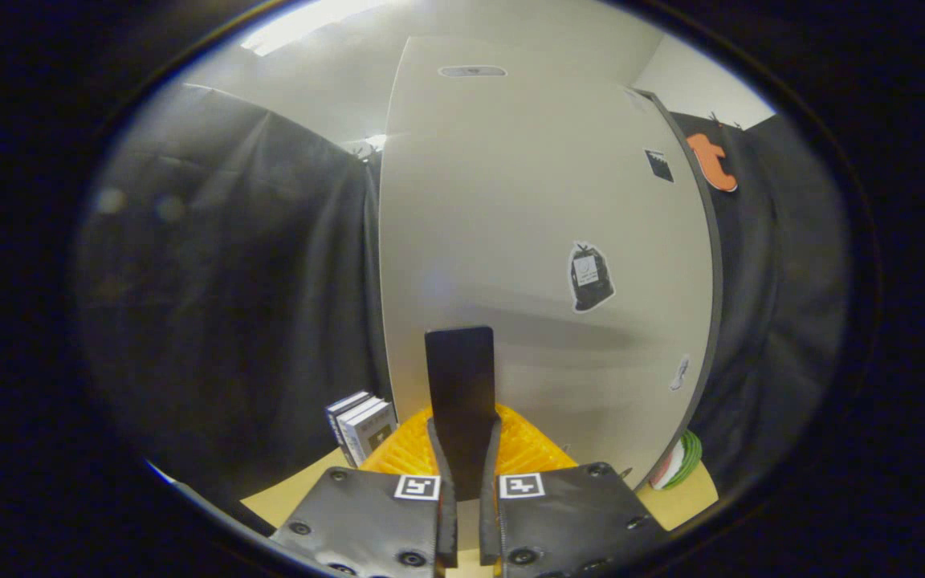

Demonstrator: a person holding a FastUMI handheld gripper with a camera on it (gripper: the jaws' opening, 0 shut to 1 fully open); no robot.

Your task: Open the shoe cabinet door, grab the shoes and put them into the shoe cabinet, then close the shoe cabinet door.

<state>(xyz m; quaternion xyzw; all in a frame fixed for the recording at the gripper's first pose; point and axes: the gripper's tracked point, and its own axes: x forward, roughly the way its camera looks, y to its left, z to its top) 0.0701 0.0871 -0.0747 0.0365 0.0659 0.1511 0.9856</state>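
The tongs (463, 474) are nearly together, and both fingers press on the lower end of a flat dark handle (460, 393) that stands upright between them. This handle seems to belong to the shoe cabinet door (527, 241), the big pale panel that rises just behind it. So I judge that the step in hand is either the opening or the closing of the door; the panel looks close to flat against the cabinet, but I cannot tell if it is fully shut.

No shoes are to be seen near the handle, so I cannot say whether they are already inside. If the door is to be opened, the next move calls for a steady pull on the handle along the arc of the hinge, without letting the thin handle slip out of the fingers.

Just below the handle, between it and the door, lies an orange ribbed thing (527, 449) on the desk (302, 490); it can catch the lower edge of the door when it swings. To the left of the handle stand a few boxes or books (362, 425). To the right, past the door edge, there is a striped green and white object (681, 461). On the door, above and right of the handle, is a dark sticker (590, 277). Behind the door hangs the black cloth (230, 281).
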